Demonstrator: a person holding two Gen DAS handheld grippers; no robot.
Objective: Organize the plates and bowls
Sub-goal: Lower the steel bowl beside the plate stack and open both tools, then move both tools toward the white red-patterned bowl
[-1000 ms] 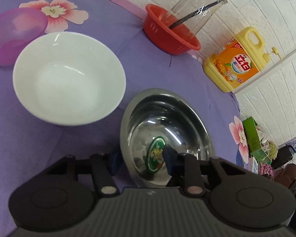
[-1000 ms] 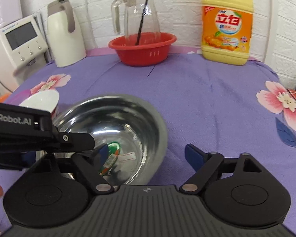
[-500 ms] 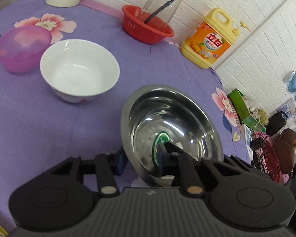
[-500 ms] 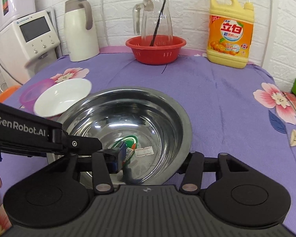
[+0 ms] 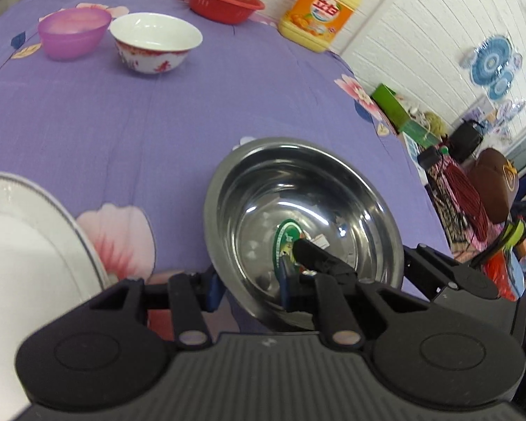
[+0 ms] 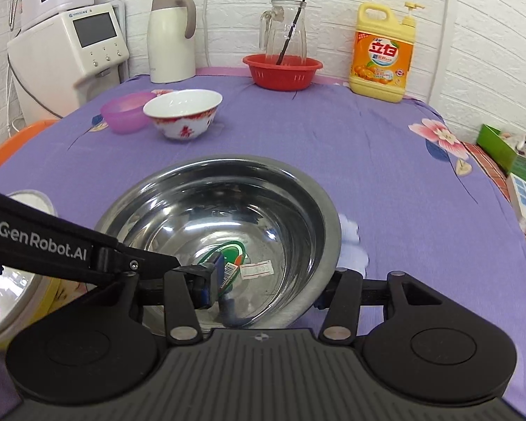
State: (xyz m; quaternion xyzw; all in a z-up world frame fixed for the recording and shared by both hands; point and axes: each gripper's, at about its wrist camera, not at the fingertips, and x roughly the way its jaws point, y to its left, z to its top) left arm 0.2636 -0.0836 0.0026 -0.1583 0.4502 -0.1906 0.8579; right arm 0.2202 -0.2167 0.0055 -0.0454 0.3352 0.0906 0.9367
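Both hand-held grippers are gripping the steel bowl (image 6: 228, 224) above the purple tabletop (image 6: 385, 175): the left hand-held gripper (image 5: 249, 287) is pinching its near-left rim, and the right hand-held gripper (image 6: 270, 287) is clamping across its near-right rim. A white bowl (image 6: 184, 112) is sitting well behind.

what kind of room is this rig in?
Likely a home kitchen or dining corner: a table under a purple floral tablecloth, a yellow detergent jug and a countertop water dispenser against a white brick wall.

bright even light; glare inside the steel bowl (image 6: 228, 217); fisheye-bent edges.
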